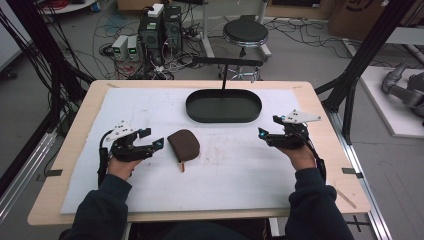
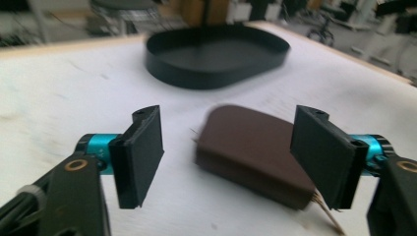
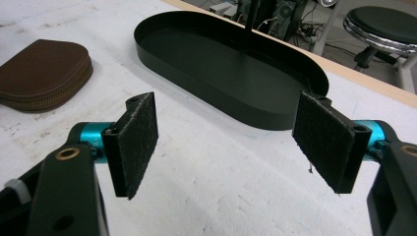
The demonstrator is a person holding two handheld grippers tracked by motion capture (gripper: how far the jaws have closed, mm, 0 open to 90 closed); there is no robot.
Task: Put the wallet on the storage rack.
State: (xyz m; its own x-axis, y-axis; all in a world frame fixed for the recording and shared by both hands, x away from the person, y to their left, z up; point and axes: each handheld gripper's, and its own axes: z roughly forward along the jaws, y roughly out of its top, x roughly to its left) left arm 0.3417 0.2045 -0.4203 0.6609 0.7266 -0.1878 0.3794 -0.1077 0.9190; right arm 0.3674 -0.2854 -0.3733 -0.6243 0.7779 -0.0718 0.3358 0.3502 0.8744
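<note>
A brown zip pouch (image 1: 183, 144) lies flat on the white mat, its zip pull pointing toward the person. My left gripper (image 1: 154, 138) is just left of it, jaws open and pointing at it. In the left gripper view the pouch (image 2: 246, 152) lies between and just ahead of the open jaws of the left gripper (image 2: 228, 123), near the right pad (image 2: 324, 157); the left pad stands apart from it. My right gripper (image 1: 268, 126) is held open at the mat's right, nothing between the jaws of this right gripper (image 3: 226, 103). It faces the black oval tray (image 3: 216, 105), with the pouch (image 3: 44, 73) farther left.
The black oval tray (image 1: 223, 120) sits empty at the back middle of the mat (image 1: 235, 170), a thin black post rising behind it. The wooden table edge (image 1: 200, 216) frames the mat. A stool (image 1: 245, 32), computers and cables stand on the floor beyond.
</note>
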